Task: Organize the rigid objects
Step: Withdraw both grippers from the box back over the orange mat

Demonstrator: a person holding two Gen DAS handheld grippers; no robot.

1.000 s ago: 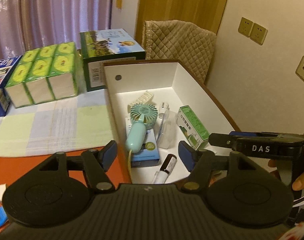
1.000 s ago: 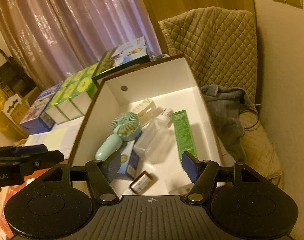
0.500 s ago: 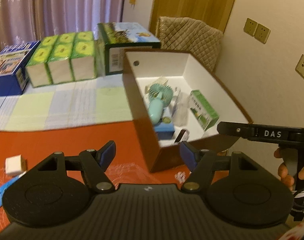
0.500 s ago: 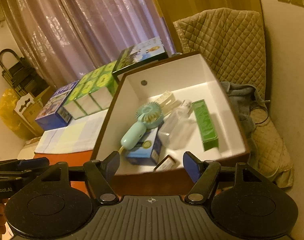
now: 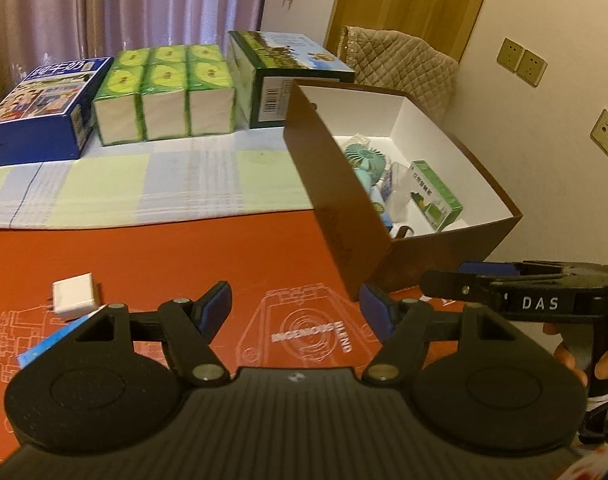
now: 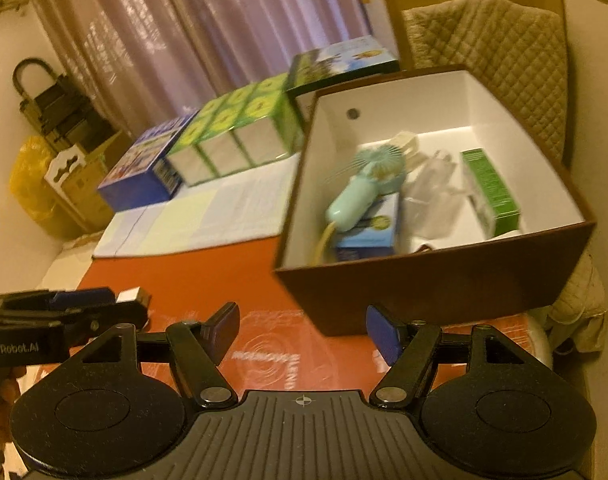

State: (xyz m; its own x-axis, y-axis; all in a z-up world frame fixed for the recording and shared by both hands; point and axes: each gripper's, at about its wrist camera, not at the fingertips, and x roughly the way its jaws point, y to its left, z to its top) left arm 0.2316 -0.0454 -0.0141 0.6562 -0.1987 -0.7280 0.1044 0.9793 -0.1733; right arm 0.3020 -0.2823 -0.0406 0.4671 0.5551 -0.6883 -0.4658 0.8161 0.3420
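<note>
The brown box (image 6: pixel 436 288) with a white inside stands on the red mat (image 5: pixel 151 264) at the right end of the bench, its long axis running away from both cameras toward the quilted chair back (image 6: pixel 500 52). In it the mint handheld fan (image 6: pixel 364 188) lies slanted, head toward the far wall, handle toward the near left corner, resting on a light blue carton (image 6: pixel 370 228). The green carton (image 6: pixel 490 186) lies lengthwise along the right wall, and a clear plastic item (image 6: pixel 432 184) sits between them, too blurred to name.

In the left wrist view the box's near wall hides most of the fan and the blue carton. A small dark object at the box's near edge cannot be made out. On the mat near the left gripper (image 5: pixel 293 312) lies a white block (image 5: pixel 73 296), and a blue item beside it is partly covered by the gripper body.

The left gripper's jaws stand spread with nothing between them, over bare mat. The right gripper (image 6: pixel 301 330) likewise has its jaws apart and empty, just short of the box's near wall.
</note>
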